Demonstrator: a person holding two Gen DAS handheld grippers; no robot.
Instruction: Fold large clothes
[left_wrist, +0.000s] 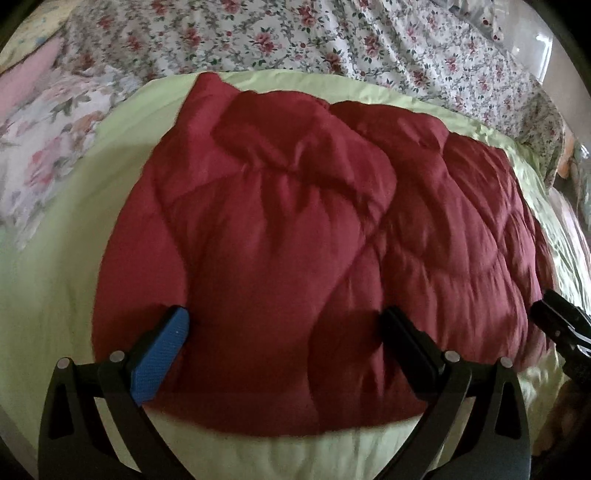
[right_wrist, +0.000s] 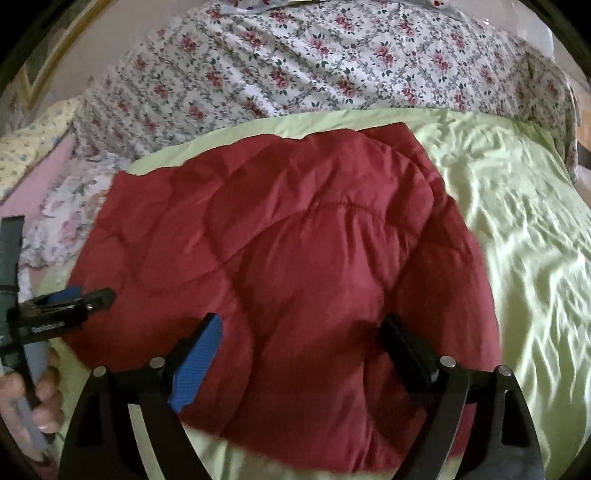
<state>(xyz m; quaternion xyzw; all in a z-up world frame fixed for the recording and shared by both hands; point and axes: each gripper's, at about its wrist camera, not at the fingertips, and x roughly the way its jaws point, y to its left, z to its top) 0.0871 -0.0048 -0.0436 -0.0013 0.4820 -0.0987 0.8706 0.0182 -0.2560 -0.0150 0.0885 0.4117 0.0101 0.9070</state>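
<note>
The red puffy jacket (left_wrist: 314, 236) is lying folded on the light green sheet (left_wrist: 48, 295) on the bed, flowery bedding (left_wrist: 258, 33) at the far side. Left gripper (left_wrist: 284, 332) and right gripper (right_wrist: 303, 343) hang over its near edge, jaws spread wide, holding nothing.

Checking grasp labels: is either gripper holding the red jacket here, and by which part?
Nothing is held. The left gripper and right gripper are both open above the red jacket.
</note>
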